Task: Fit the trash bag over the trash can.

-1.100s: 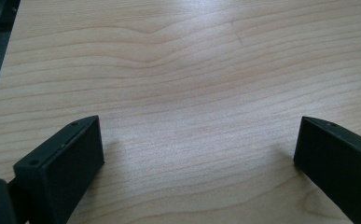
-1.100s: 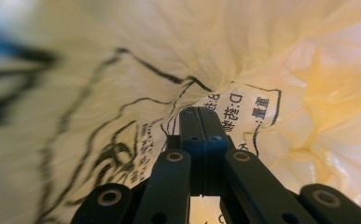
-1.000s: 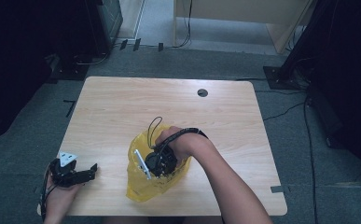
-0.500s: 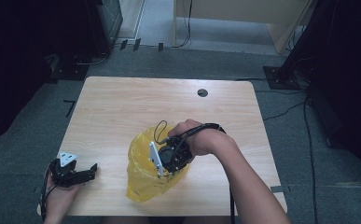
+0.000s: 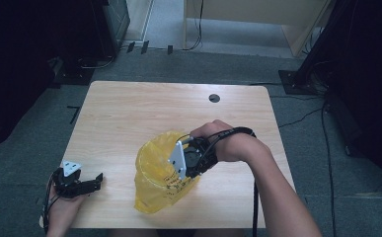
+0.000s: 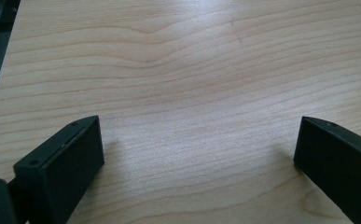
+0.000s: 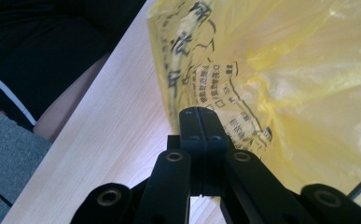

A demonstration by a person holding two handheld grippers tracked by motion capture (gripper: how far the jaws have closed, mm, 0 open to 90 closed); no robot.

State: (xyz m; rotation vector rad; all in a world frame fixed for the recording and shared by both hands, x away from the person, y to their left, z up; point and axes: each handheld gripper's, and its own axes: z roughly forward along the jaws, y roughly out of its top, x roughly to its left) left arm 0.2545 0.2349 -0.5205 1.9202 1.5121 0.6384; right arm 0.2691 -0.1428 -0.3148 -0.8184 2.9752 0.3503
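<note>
Bag: a thin yellow plastic bag with dark print stands half-raised on the bench near the middle of its near edge, mouth gaping upward, lower part crumpled on the wood.
Right gripper: the right gripper has its jaws pressed fully together, pinching the film at the bag's right rim; the printed plastic sits right at the jaw tips in the right gripper view.
What has changed: a second ago the bag lay lower and flatter under the hand; now the right gripper is higher and further toward the bench's right edge, and the bag's wall is pulled up with it.
Meaning: my judgement is that the bag is being lifted and opened by one rim; the mouth is wider, but the opposite rim hangs loose.
Left gripper: the left gripper rests at the near left corner of the bench, jaws spread wide with bare wood between them, holding nothing and well apart from the bag.
Bench: the light wooden bench has a small dark hole near its far edge.
</note>
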